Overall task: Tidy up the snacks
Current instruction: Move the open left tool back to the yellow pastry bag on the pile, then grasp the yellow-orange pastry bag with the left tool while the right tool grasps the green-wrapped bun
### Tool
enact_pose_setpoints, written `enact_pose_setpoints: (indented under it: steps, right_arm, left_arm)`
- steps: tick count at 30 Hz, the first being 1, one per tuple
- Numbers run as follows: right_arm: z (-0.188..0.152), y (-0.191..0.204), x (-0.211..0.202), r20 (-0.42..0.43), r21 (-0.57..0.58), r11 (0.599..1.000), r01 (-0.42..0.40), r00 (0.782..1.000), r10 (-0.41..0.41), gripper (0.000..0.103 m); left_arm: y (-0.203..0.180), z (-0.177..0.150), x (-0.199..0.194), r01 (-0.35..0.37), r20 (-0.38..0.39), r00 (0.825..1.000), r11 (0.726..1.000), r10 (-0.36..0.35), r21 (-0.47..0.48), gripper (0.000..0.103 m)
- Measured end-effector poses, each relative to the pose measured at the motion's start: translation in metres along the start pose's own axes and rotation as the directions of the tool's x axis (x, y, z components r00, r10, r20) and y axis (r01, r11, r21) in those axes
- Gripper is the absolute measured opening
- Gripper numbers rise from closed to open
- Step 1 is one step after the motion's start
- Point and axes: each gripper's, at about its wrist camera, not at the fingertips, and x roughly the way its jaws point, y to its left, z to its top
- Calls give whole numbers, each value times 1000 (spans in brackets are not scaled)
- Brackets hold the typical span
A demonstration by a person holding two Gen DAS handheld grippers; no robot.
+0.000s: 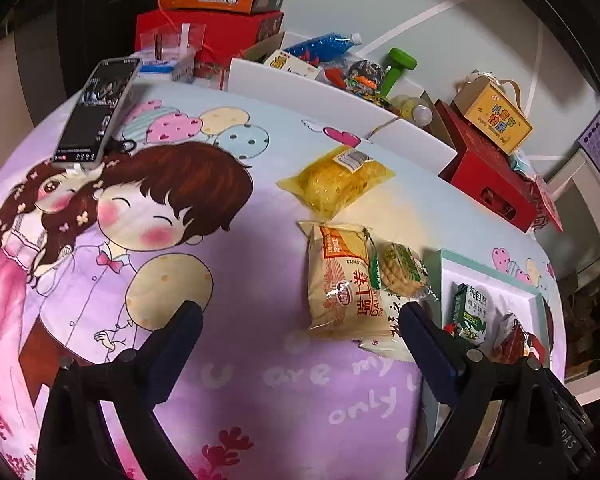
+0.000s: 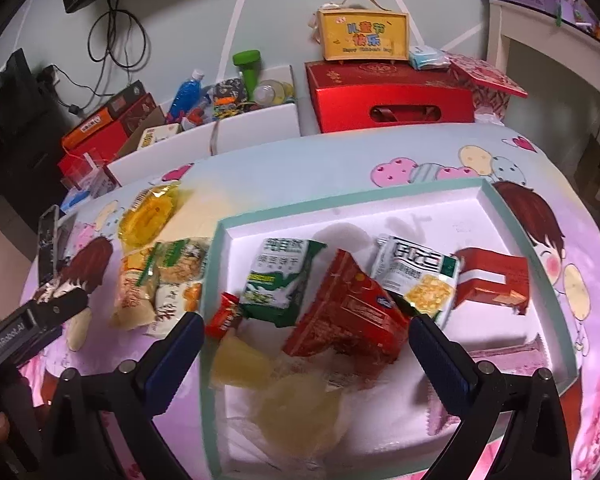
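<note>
A shallow white tray with a teal rim [image 2: 340, 200] lies on the cartoon-print table and holds several snacks: a green biscuit pack [image 2: 278, 280], a red bag [image 2: 348, 316], a white and green pack [image 2: 416, 276], a red box [image 2: 492, 280], a small red candy [image 2: 224, 316] and clear yellowish packs [image 2: 296, 400]. My right gripper [image 2: 306, 332] hovers open above them, holding nothing. Left of the tray lie a yellow pack [image 1: 336, 180], a beige bread pack [image 1: 340, 280] and a round-cracker pack [image 1: 400, 274]. My left gripper [image 1: 300, 320] is open just in front of the bread pack.
A phone [image 1: 96, 116] lies at the table's far left. Behind the table stand a white box of bottles and toys [image 2: 256, 120], red gift boxes [image 2: 388, 92], a yellow carry box [image 2: 362, 36] and an orange box [image 1: 220, 0]. The left gripper's body [image 2: 28, 328] shows in the right view.
</note>
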Motion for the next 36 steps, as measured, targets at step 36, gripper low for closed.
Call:
enact_pose_setpoints:
  steps: [36]
  right_arm:
    - [39,54,35,46,-80,994,-74,996,77,102]
  left_arm:
    - [-24,29,55,47,-80,996,999,-45,13,88]
